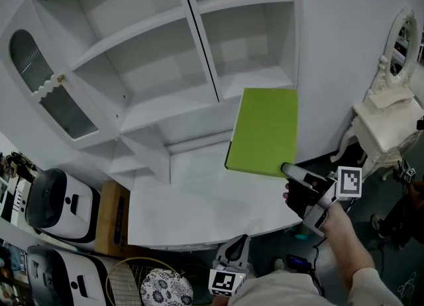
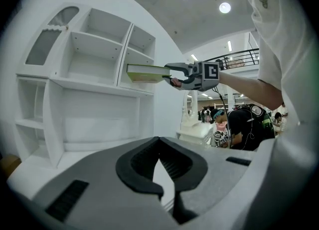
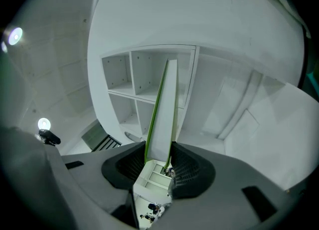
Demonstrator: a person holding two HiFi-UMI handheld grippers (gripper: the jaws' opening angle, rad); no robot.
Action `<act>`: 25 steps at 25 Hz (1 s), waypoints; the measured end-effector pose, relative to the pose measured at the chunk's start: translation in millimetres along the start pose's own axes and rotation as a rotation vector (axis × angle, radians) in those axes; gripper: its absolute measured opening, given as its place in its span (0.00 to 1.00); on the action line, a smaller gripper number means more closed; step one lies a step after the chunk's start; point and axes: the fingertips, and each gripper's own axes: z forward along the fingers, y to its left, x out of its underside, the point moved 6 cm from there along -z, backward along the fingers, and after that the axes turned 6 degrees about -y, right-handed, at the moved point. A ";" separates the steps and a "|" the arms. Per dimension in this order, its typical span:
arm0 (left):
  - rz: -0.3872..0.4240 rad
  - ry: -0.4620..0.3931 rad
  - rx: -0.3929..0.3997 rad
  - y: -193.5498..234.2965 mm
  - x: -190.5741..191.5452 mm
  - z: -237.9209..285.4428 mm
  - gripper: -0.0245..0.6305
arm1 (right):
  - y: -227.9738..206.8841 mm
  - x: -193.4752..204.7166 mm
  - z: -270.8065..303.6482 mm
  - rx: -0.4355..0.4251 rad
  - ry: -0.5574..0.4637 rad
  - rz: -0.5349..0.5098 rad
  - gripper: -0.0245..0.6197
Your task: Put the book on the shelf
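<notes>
Right now it's the carry-in step, by my read: the book's up in the air, not yet on any shelf. Nearest, L claw (image 1: 236, 245) hangs low by the person's body, over the front edge of the white surface (image 1: 199, 199). Its jaws are clenched tip to tip w/ nothing btw them, so it's idle. Further out, R claw (image 1: 291, 173) is clamped on the near edge of the green book (image 1: 265, 129), pads pressing both covers, jaws apart only as far as the book's thickness. The book lies roughly flat, clear above the surface, w/ its far end just at the mouth of the shelf unit (image 1: 146, 53), to the right of the vertical divider (image 1: 198, 40). Compartments behind look bare. Next move prob. calls for pushing fwd so the book clears the divider and side wall, lowering it onto a board in that right-hand bay, then letting go. Risk: the grip's at one edge only, so the book may sag or tip if it catches a board's lip.
</notes>
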 end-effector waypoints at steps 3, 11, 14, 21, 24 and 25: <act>-0.005 -0.004 -0.009 2.0 0.2 -0.6 0.04 | 0.1 -13.2 13.4 -0.004 -0.005 -0.001 0.29; -0.006 0.008 -0.020 4.7 -1.7 -2.6 0.04 | -7.9 -51.3 43.3 -0.002 -0.030 0.007 0.29; -0.004 0.006 -0.027 7.0 -2.7 -2.2 0.04 | -11.8 -65.2 58.1 0.004 -0.033 0.008 0.29; -0.001 0.009 -0.068 14.7 -2.4 -6.2 0.04 | -21.0 -96.2 88.2 -0.005 -0.049 0.055 0.29; 0.000 0.024 -0.089 19.7 3.1 -9.4 0.04 | -27.4 -109.0 101.3 0.016 -0.067 0.060 0.29; -0.001 0.026 -0.093 20.4 4.2 -10.1 0.04 | -30.7 -113.4 104.9 0.023 -0.076 0.067 0.29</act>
